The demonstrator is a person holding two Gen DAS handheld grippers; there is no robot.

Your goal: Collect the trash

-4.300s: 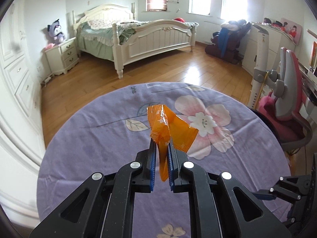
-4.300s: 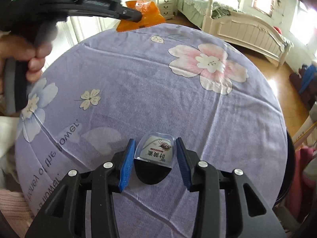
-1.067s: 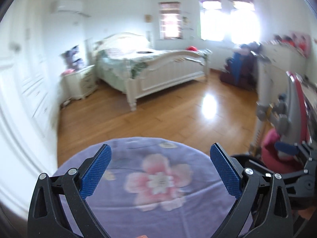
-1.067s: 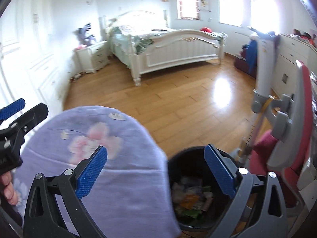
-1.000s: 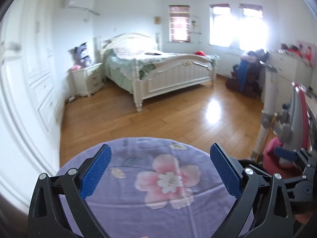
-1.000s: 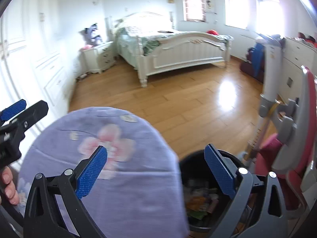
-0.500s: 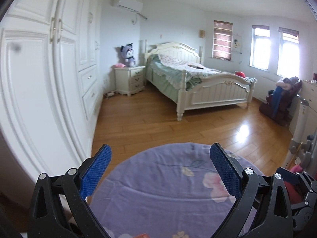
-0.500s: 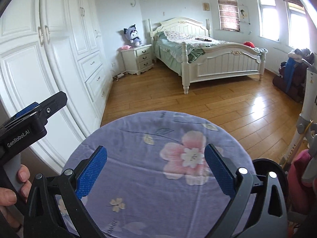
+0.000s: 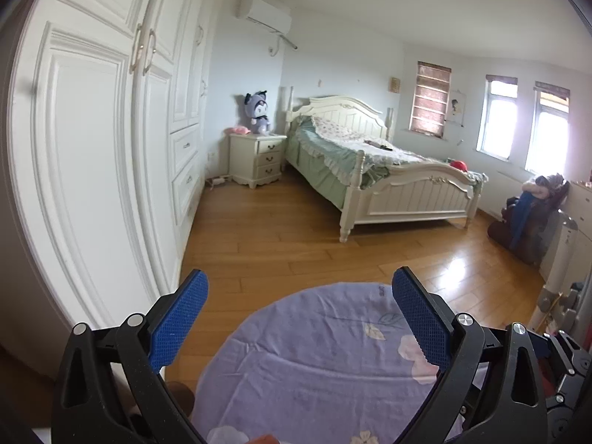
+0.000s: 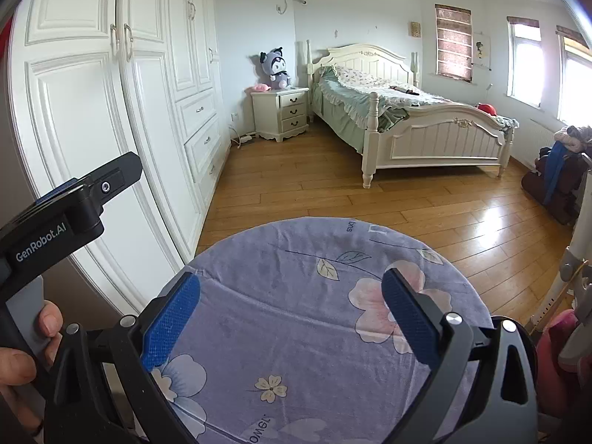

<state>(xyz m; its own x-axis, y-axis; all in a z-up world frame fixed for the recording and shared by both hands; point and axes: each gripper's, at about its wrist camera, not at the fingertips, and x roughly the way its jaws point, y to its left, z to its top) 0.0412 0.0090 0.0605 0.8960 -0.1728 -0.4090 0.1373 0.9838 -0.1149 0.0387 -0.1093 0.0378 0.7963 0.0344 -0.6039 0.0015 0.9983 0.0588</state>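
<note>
The round table with its purple flowered cloth [image 9: 314,366] lies below both grippers, and no trash shows on the part of it I can see. My left gripper [image 9: 299,318] hovers over the table's near left side, open wide with nothing between its blue pads [image 9: 177,318]. My right gripper [image 10: 288,318] is also open and holds nothing above the cloth [image 10: 281,296]. In the right wrist view, a hand [image 10: 22,355] holds the left gripper's handle [image 10: 55,229] at the left edge.
White wardrobe doors [image 10: 92,129] stand close on the left of the table. Beyond is wooden floor [image 9: 277,244], a nightstand [image 9: 259,159] and a bed [image 9: 388,181]. A pink chair [image 10: 558,336] and a white stand [image 10: 581,236] crowd the right edge.
Earlier the left held an orange wrapper and the right a clear packet; both now are open with nothing held. Both views swung left, from the black bin toward the wardrobe.
</note>
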